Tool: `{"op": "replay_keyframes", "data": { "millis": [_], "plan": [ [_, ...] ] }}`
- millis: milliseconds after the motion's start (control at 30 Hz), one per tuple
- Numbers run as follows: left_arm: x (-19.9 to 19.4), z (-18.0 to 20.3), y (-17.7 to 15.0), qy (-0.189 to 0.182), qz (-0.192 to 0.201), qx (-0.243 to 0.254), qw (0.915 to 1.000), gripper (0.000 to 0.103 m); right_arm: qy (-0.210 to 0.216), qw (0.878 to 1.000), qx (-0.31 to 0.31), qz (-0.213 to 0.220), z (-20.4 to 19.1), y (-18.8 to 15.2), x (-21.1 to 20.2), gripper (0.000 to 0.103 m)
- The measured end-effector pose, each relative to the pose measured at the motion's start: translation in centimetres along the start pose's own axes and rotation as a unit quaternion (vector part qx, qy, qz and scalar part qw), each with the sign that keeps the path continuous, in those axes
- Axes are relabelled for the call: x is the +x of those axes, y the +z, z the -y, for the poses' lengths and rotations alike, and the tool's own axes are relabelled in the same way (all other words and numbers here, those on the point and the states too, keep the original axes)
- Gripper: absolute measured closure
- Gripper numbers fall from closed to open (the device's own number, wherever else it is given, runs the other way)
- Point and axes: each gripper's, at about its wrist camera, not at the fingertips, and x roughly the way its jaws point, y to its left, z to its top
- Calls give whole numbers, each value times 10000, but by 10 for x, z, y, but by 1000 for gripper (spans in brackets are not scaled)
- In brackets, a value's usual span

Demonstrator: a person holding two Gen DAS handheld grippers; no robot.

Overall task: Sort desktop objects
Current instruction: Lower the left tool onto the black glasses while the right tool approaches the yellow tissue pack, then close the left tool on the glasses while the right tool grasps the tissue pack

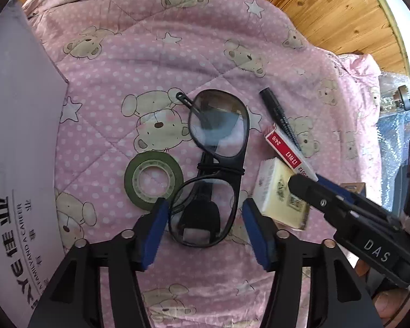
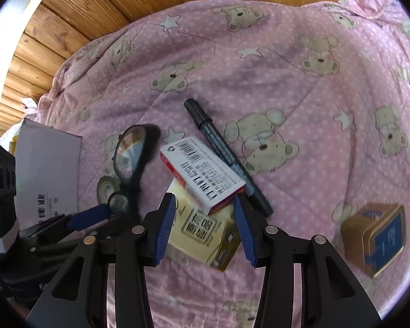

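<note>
Black-framed glasses [image 1: 216,164] lie folded on the pink bear quilt [image 1: 150,54]. My left gripper [image 1: 205,227] is open, its blue pads on either side of the nearer lens. A green tape roll [image 1: 153,179] lies just left of the glasses. To their right sit a red-and-white staple box [image 1: 287,151], a cream packet [image 1: 281,196] and a black marker [image 1: 280,120]. My right gripper [image 2: 205,227] is open over the cream packet [image 2: 205,235], with the staple box [image 2: 202,175] resting on that packet. The right gripper [image 1: 309,188] also reaches in from the right in the left wrist view.
A white box with printed characters [image 1: 16,164] lies along the left side. A brown and blue tin [image 2: 380,232] sits on the quilt to the right. Wooden boards [image 2: 82,13] run behind the quilt. Bubble wrap [image 1: 396,125] is at the far right.
</note>
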Motion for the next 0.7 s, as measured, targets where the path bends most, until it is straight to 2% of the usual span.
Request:
{"op": "replay_keyframes", "data": {
  "millis": [167, 200, 233, 267, 300, 367, 467, 567, 633, 667, 700],
  "plan": [
    [3, 7, 5, 120, 179, 99, 9997, 39, 49, 10000, 5, -17, 4, 5, 8, 59],
    [4, 7, 7, 137, 182, 123, 9997, 39, 78, 10000, -8, -14, 5, 5, 9, 67],
    [4, 8, 8, 174, 196, 156, 9995, 47, 119, 9999, -26, -18, 4, 5, 8, 72],
    [4, 8, 9, 185, 214, 187, 9994, 51, 162, 9999, -45, -23, 3, 5, 8, 79],
    [3, 8, 9, 157, 197, 186, 9995, 51, 143, 9998, -99, -5, 1, 4, 6, 84],
    [2, 6, 7, 126, 209, 131, 9996, 51, 120, 9998, -159, 25, -2, 3, 3, 89],
    [-2, 3, 3, 82, 247, 68, 9996, 52, 185, 9998, -100, 42, -1, 0, -1, 90],
    [-8, 0, -1, 27, 280, -11, 9996, 52, 340, 9994, 52, 25, 2, 1, -2, 85],
    [-14, -3, -2, -10, 300, -62, 9995, 52, 403, 9990, 167, 1, 4, 3, -1, 71],
    [-16, -4, -3, -26, 314, -96, 9995, 52, 406, 9990, 200, -4, 4, 4, 0, 58],
    [-19, -5, -4, -44, 325, -137, 9994, 52, 390, 9991, 193, -6, 3, 6, 2, 55]
  ]
}}
